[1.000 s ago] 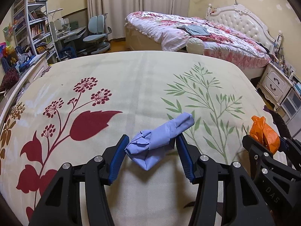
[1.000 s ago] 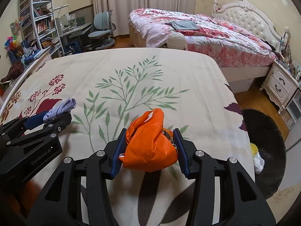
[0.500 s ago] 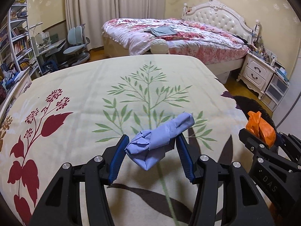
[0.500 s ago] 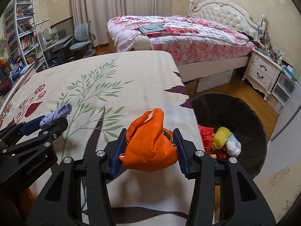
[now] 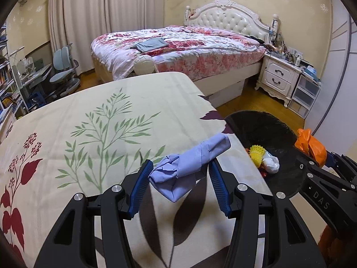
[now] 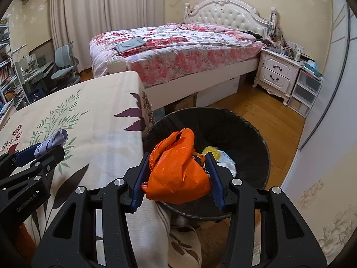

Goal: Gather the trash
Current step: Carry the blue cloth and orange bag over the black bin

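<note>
right gripper (image 6: pixel 177 176), lower centre of its view: jaws clamped on a crumpled orange bag (image 6: pixel 178 174), held above the black bin (image 6: pixel 252 131). left gripper (image 5: pixel 180 181), lower centre: jaws closed on a blue paper wad (image 5: pixel 189 165) over the desk (image 5: pixel 89 116) edge, bin at right. both items look light, soft and crushable, possibly slippery; a grip across the bulk suits them.

A: Any words to read?
B: Yes. The left gripper (image 6: pixel 48 150) has "GenRobot.AI" on its black side, I think, since it's small. The right gripper (image 5: pixel 321 156) has the letters "DAS" on its side.
</note>
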Demonstrator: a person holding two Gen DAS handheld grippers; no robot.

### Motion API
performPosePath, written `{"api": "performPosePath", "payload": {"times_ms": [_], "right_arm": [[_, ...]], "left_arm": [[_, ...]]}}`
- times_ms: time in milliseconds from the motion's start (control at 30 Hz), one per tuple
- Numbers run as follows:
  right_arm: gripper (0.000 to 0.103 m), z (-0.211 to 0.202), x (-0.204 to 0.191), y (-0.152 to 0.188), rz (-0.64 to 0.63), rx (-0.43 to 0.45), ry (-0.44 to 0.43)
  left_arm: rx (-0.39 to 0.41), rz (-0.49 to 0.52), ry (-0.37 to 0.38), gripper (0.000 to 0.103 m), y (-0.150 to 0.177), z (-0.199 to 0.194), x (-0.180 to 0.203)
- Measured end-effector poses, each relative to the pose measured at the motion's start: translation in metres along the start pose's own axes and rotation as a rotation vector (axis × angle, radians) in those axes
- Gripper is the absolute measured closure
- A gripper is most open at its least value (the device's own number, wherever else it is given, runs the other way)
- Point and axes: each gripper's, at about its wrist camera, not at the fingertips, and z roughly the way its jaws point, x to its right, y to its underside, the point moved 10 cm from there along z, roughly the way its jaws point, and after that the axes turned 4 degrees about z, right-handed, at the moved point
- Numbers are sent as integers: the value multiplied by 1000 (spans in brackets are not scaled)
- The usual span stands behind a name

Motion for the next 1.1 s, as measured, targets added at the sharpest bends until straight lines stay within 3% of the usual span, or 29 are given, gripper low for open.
{"api": "performPosePath", "payload": {"times_ms": [333, 1100], "right_arm": [[56, 10, 36, -19, 42, 35, 38], [55, 45, 79, -37, 102, 17, 79]], "left_arm": [[36, 42, 56, 49, -28, 22, 48], [15, 107, 50, 49, -59, 70, 93]]}}
